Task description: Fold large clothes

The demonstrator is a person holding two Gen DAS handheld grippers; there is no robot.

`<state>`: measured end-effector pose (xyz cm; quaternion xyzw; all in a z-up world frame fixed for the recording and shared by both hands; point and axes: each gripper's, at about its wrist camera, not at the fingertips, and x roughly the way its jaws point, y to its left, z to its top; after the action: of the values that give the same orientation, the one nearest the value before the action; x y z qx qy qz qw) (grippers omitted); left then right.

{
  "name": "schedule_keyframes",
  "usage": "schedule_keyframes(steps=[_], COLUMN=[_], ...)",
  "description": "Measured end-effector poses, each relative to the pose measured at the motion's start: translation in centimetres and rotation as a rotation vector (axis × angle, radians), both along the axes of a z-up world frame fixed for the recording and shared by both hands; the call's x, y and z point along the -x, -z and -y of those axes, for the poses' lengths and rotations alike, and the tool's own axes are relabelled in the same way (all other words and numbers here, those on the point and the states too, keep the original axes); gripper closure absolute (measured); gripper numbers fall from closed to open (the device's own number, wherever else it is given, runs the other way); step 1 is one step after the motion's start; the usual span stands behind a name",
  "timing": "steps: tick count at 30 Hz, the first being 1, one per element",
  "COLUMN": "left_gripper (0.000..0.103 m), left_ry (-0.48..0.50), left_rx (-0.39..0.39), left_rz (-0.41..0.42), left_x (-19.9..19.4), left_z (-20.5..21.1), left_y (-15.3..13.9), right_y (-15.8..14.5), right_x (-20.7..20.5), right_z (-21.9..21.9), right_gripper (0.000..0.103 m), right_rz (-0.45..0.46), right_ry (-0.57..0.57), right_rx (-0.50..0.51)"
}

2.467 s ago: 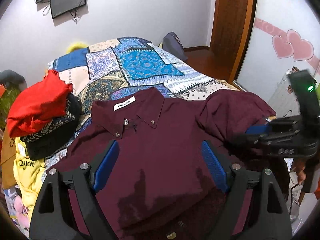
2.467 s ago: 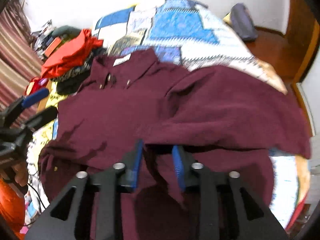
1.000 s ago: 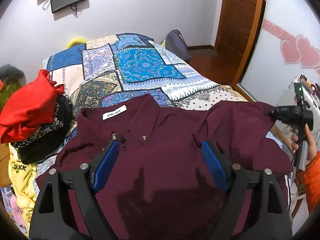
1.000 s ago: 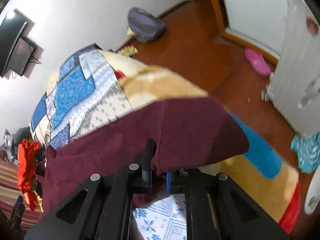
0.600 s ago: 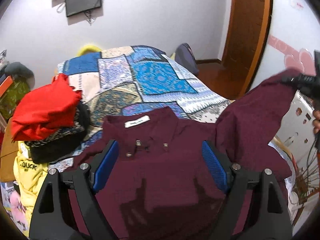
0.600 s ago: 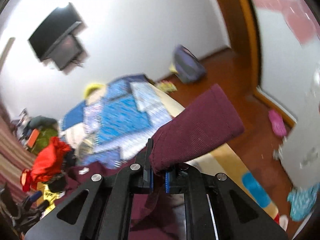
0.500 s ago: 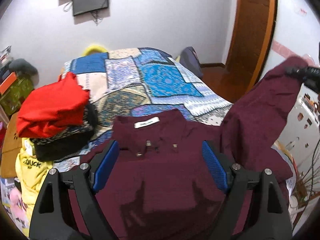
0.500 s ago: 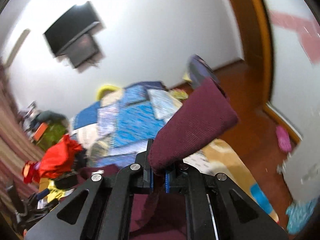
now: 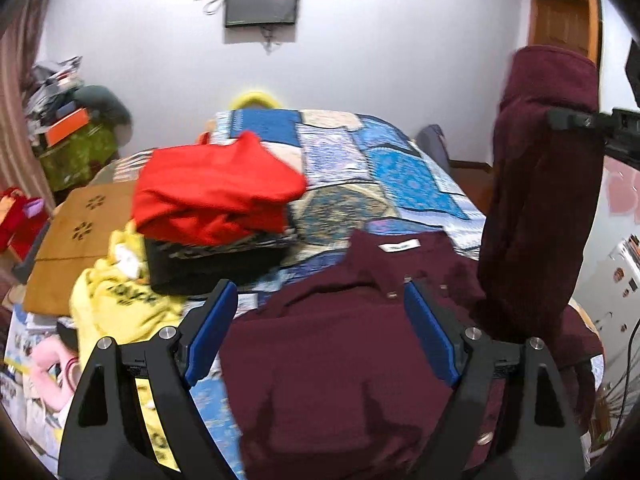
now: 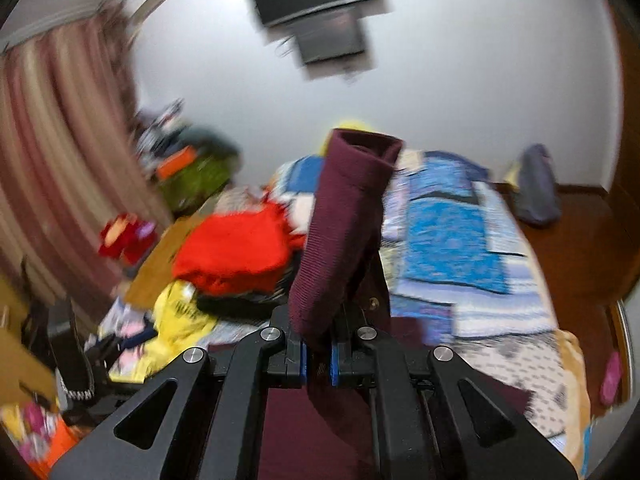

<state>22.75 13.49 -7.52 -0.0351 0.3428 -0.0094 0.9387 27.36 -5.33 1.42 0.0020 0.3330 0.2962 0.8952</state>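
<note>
Lifted since a second ago, the dark maroon button-up shirt's (image 9: 340,360) sleeve (image 10: 344,232) now stands upright, clenched in the right gripper (image 10: 316,356). Its body lies on the patchwork quilt (image 9: 384,176); the left gripper (image 9: 320,332) hovers released beside a folded red garment (image 9: 212,196).

Maroon cloth shirt (image 9: 340,360): we are seeing a matt, finely ribbed weave on its raised sleeve (image 10: 340,232).
Patchwork cloth bedspread (image 9: 384,176): we are seeing matt printed cotton.
Black plastic left gripper (image 9: 320,340): we are noticing matt arms, blue rubbery pads (image 9: 428,340) and shiny metal screws.
Brown wooden floor (image 10: 568,252): we are seeing a glossy finish.
</note>
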Motion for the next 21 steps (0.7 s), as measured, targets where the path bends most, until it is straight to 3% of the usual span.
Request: schedule_keyframes(steps=[5, 11, 15, 19, 21], left_gripper=[0.016, 0.016, 0.016, 0.016, 0.016], left_ry=[-0.063, -0.111, -0.116, -0.092, -0.076], left_rx=[-0.003, 0.041, 0.08, 0.112, 0.129], left_rz=[-0.023, -0.074, -0.117, -0.145, -0.158], left_x=[1.8, 2.9, 2.7, 2.0, 1.7], left_z=[-3.4, -6.1, -6.5, -5.8, -5.1], left_y=[1.2, 3.1, 4.3, 5.1, 5.4], right_y=[4.2, 9.5, 9.3, 6.9, 5.3], right_x=[0.3, 0.6, 0.3, 0.5, 0.5], right_z=[-7.3, -11.1, -10.0, -8.4, -6.9], right_gripper=[0.095, 0.092, 0.089, 0.066, 0.059], right_rz=[-0.082, -0.202, -0.198, -0.172, -0.129], right_ry=[-0.157, -0.241, -0.202, -0.161, -0.128], right_rx=[0.124, 0.278, 0.283, 0.244, 0.221])
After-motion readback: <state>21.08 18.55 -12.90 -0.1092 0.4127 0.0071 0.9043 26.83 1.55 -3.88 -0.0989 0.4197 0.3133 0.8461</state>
